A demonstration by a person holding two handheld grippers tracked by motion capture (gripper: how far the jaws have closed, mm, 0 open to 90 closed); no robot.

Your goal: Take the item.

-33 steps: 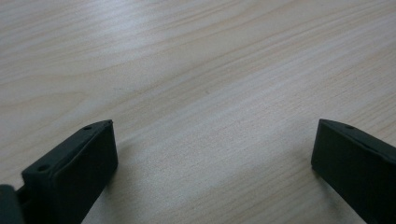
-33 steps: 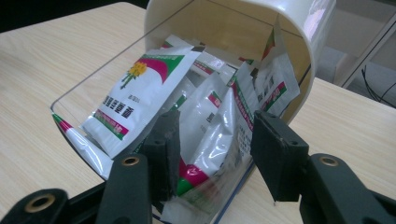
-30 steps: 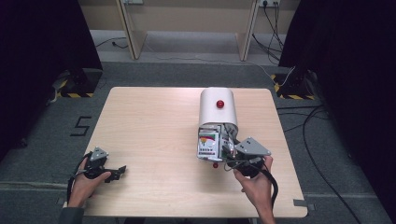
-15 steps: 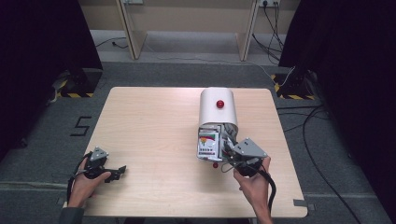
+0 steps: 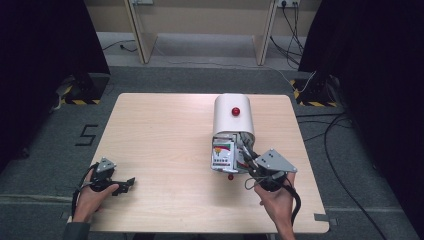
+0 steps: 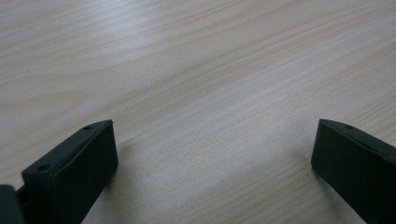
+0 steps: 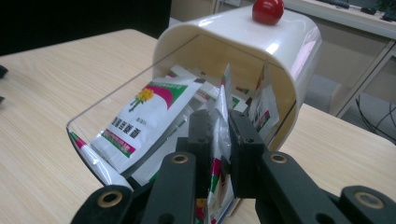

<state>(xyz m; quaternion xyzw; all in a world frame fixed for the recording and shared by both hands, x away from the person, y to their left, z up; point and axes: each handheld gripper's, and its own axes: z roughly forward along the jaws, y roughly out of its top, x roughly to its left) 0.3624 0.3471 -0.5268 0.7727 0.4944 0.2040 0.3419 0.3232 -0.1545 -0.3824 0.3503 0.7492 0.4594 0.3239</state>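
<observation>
Right tool [image 7: 218, 140] is clamped on a sachet [image 7: 219, 116] sticking out of the open front of the white dispenser box [image 5: 233, 116], which has a red knob [image 5: 235, 111] on top. Well off to the box's left, the left tool [image 5: 120, 184] sits on the counter [image 5: 160, 130], jaws wide apart.
</observation>
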